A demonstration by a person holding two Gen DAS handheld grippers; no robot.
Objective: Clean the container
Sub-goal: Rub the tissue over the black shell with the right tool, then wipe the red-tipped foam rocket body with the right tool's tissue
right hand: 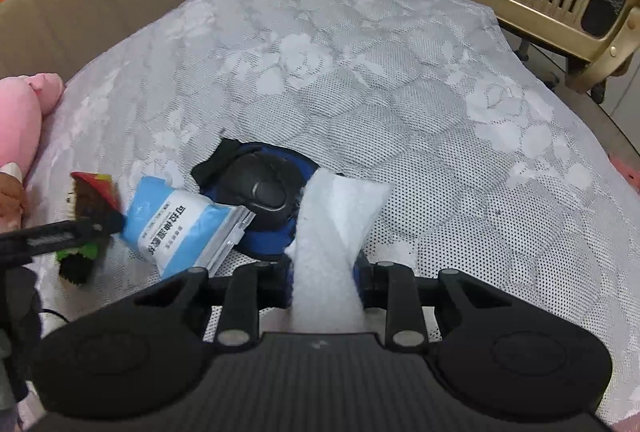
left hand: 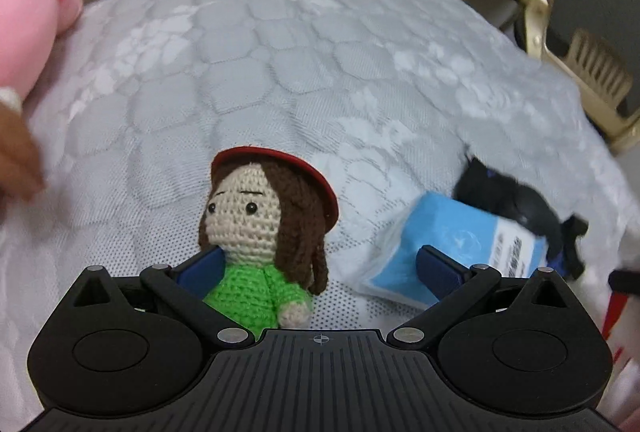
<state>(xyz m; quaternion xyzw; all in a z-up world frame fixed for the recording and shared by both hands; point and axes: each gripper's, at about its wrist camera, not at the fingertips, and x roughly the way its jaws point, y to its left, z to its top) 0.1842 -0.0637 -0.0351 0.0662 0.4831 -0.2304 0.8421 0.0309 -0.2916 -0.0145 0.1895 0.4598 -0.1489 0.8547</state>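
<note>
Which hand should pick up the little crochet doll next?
Probably left. The left gripper stands open right at the crochet doll, one pad beside its body. The right gripper is already shut on a white cloth.

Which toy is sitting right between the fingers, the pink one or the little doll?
The crochet doll in the green top and red hat sits between the left gripper's open fingers. The pink plush toy lies far off at the bed's edge.
</note>
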